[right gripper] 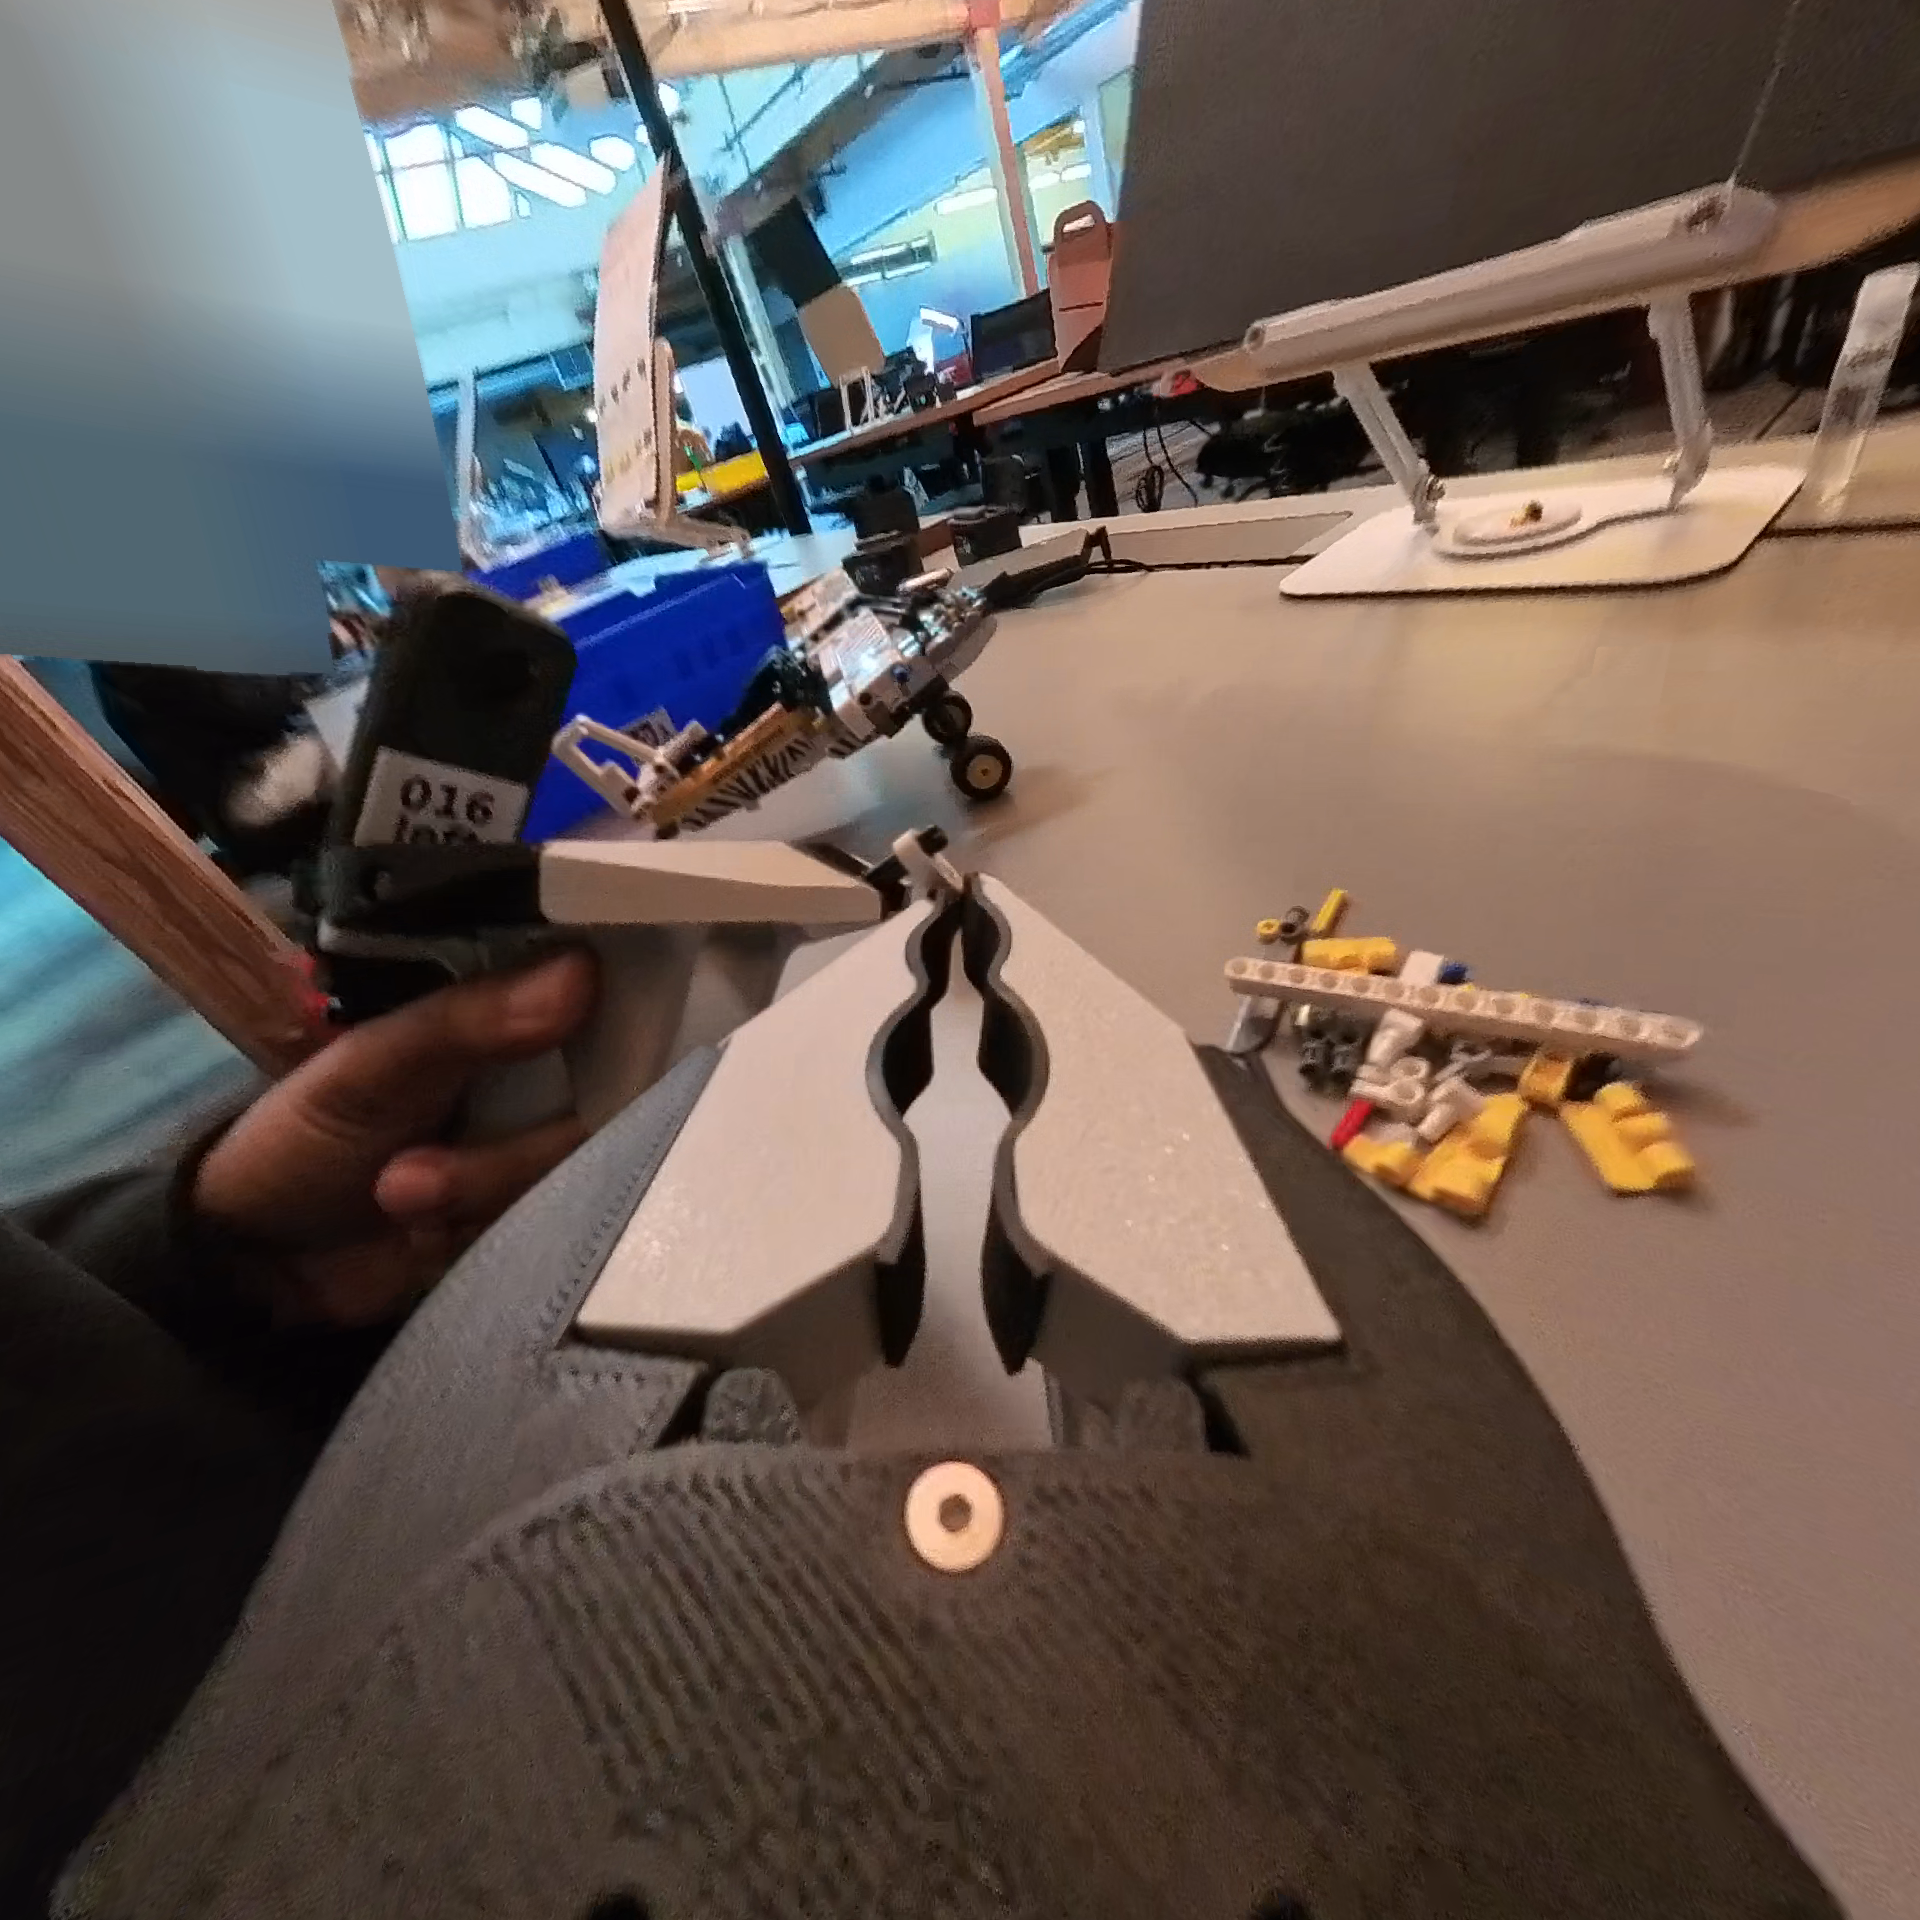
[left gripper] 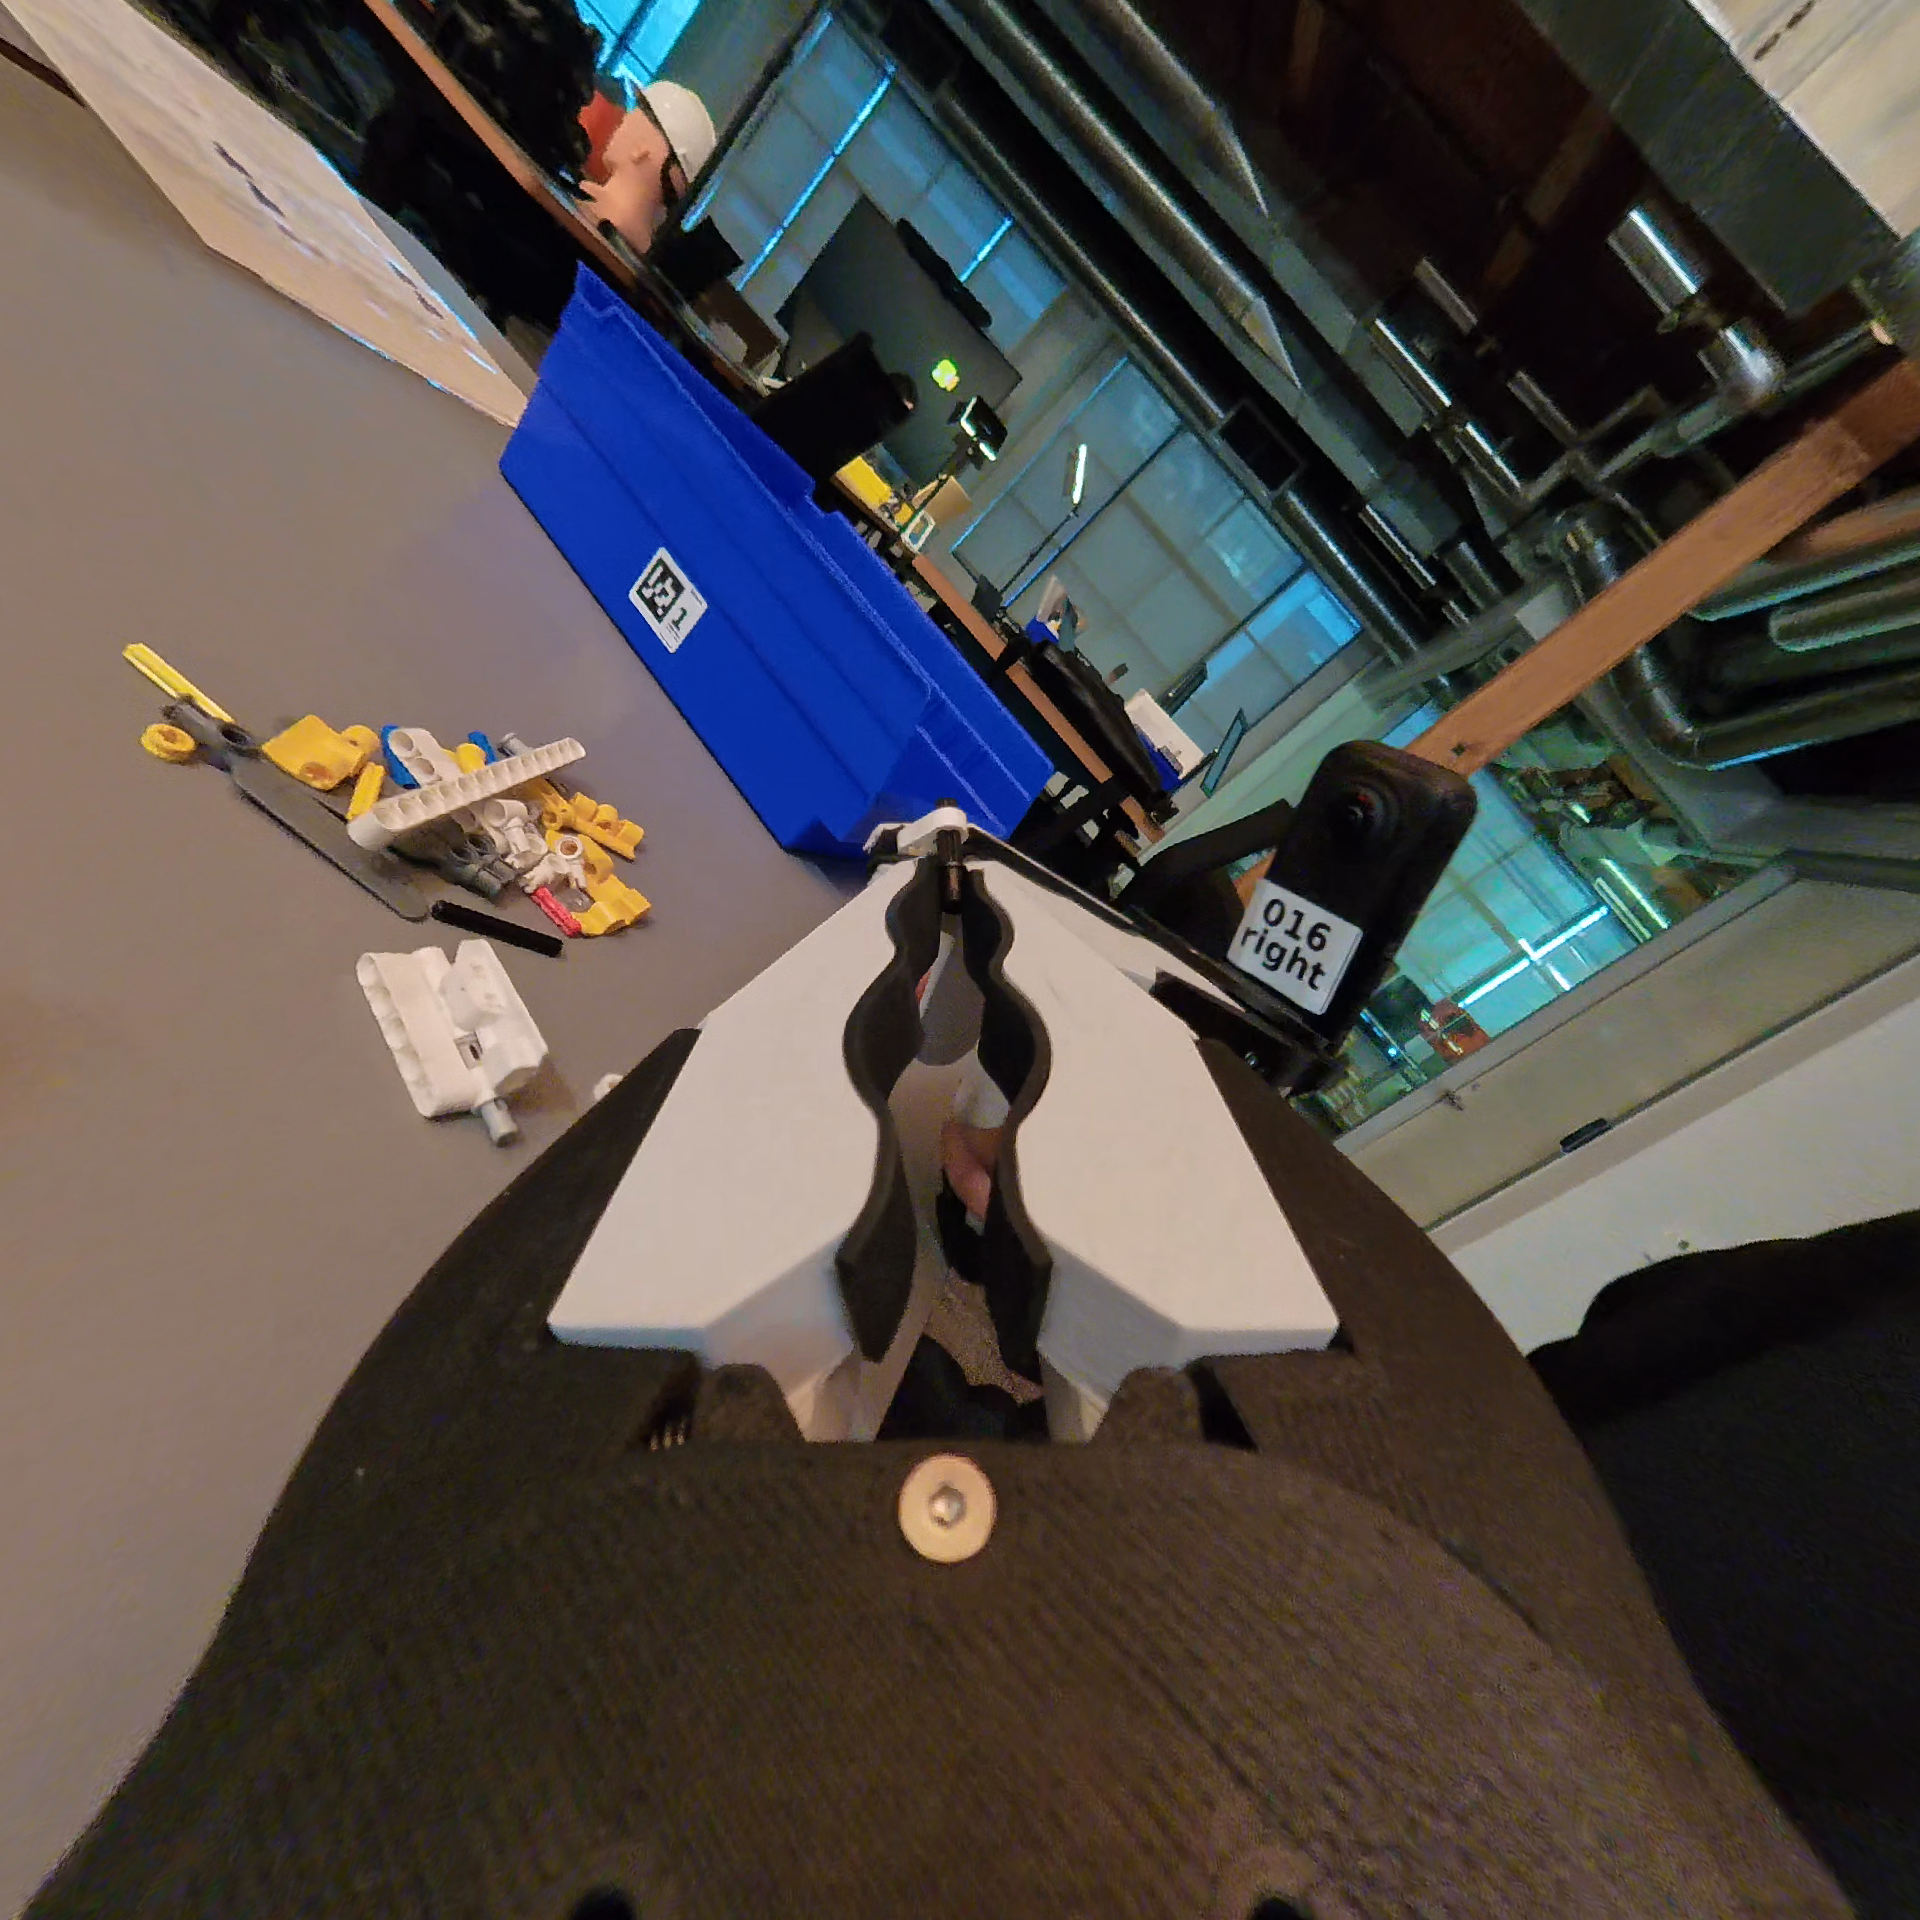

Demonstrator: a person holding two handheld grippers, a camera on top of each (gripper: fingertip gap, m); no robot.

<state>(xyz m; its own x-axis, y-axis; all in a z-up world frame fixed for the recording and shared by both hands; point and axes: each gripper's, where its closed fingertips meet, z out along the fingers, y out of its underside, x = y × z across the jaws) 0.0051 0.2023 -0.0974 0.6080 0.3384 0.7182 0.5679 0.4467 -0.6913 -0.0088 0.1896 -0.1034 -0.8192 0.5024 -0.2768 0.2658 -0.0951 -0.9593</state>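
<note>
My left gripper [left gripper: 951, 883] is shut on a small black pin [left gripper: 950, 878], held above the grey table [left gripper: 208, 520]. A small white connector piece [left gripper: 928, 826] sits on the pin's far end. My right gripper [right gripper: 962, 896] is shut, with its tips pinching the lower end of that white piece [right gripper: 925, 860]. The two grippers meet tip to tip. The left gripper [right gripper: 883, 883] comes in from the left in the right wrist view, held by a hand [right gripper: 395, 1101]. The right gripper's body [left gripper: 1340, 883] shows at the right in the left wrist view.
A pile of yellow, white and grey building parts [left gripper: 416, 800] [right gripper: 1455, 1060] lies on the table, with a white sub-assembly [left gripper: 452, 1023] beside it. A blue bin [left gripper: 748, 603] stands behind. A wheeled toy model [right gripper: 831, 707], a monitor stand [right gripper: 1538, 520] and a white box [left gripper: 260, 197] are farther off. The tips of both grippers are at nearly the same place.
</note>
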